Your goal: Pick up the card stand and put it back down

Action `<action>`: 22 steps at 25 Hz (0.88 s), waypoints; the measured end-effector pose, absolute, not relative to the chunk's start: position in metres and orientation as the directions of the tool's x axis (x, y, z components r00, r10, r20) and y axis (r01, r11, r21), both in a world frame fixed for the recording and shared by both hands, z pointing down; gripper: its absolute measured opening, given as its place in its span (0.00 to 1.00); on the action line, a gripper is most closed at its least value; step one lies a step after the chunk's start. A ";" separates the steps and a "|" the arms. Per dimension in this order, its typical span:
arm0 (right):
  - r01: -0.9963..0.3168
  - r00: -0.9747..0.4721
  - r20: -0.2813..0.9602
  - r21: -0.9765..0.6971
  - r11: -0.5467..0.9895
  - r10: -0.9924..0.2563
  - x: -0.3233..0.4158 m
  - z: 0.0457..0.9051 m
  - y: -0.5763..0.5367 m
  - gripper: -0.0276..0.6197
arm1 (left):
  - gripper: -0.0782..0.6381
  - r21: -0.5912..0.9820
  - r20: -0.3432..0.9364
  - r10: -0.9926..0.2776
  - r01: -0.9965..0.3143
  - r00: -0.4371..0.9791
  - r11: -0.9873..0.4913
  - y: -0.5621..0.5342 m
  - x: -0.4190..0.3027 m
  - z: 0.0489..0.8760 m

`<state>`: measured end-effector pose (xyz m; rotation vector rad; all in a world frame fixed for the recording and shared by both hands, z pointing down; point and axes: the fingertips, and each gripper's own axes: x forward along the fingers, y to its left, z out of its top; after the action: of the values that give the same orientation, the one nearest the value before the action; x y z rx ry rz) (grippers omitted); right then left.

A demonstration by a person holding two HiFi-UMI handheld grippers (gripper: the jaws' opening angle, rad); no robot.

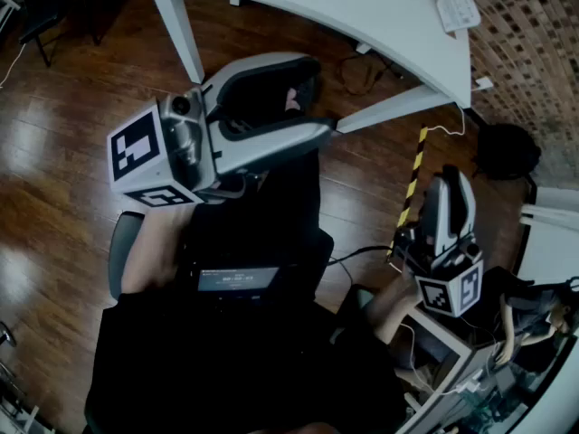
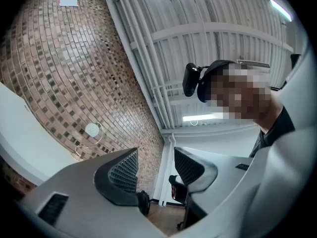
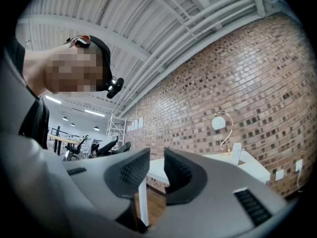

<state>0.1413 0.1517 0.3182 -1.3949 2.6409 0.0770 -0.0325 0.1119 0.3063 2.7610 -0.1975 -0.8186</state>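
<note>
A white table (image 1: 362,7) stands at the far side, with a small white object (image 1: 457,9) near its right corner. In the right gripper view a small white upright card stand (image 3: 235,153) sits on that table (image 3: 257,170) beside a round thing on a curved wire (image 3: 218,123). My left gripper (image 1: 321,102) is held high near my body, open, with nothing between its jaws (image 2: 156,157). My right gripper (image 1: 450,177) is lower at the right, pointing towards the table. It is also open, with a narrower gap (image 3: 157,157) and nothing in it. Both are well short of the table.
Wooden floor (image 1: 63,197) lies below the table. A yellow-and-black striped bar (image 1: 412,174) and a black bag (image 1: 507,150) stand at the right by the brick wall (image 1: 534,34). Cables and cluttered gear (image 1: 488,378) fill the lower right. My dark clothing (image 1: 244,333) covers the bottom centre.
</note>
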 end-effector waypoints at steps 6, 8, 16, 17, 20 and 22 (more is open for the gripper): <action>-0.829 -0.543 -0.149 -0.061 0.556 -0.826 0.169 0.327 0.131 0.22 | 0.42 0.266 -0.525 -0.192 -0.054 0.829 -0.962 0.084 -0.023 0.295; -0.834 -0.540 -0.146 -0.039 0.550 -0.829 0.168 0.321 0.120 0.22 | 0.42 0.260 -0.529 -0.188 -0.053 0.828 -0.964 0.075 -0.020 0.292; -0.833 -0.547 -0.130 -0.011 0.553 -0.827 0.186 0.324 0.085 0.23 | 0.42 0.213 -0.528 -0.185 -0.081 0.829 -0.974 0.043 -0.009 0.284; -0.833 -0.548 -0.128 -0.011 0.554 -0.827 0.189 0.325 0.081 0.23 | 0.42 0.205 -0.526 -0.183 -0.085 0.831 -0.975 0.038 -0.007 0.282; -0.834 -0.547 -0.116 -0.008 0.552 -0.829 0.195 0.330 0.065 0.23 | 0.42 0.197 -0.519 -0.176 -0.083 0.836 -0.977 0.024 -0.002 0.281; -0.836 -0.545 -0.103 -0.010 0.549 -0.832 0.197 0.334 0.054 0.23 | 0.42 0.200 -0.515 -0.174 -0.080 0.840 -0.977 0.014 0.000 0.282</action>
<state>0.1968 0.0537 0.3341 -1.4474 2.6794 0.0616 0.0001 0.0139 0.2822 2.8478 -0.1981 -0.8207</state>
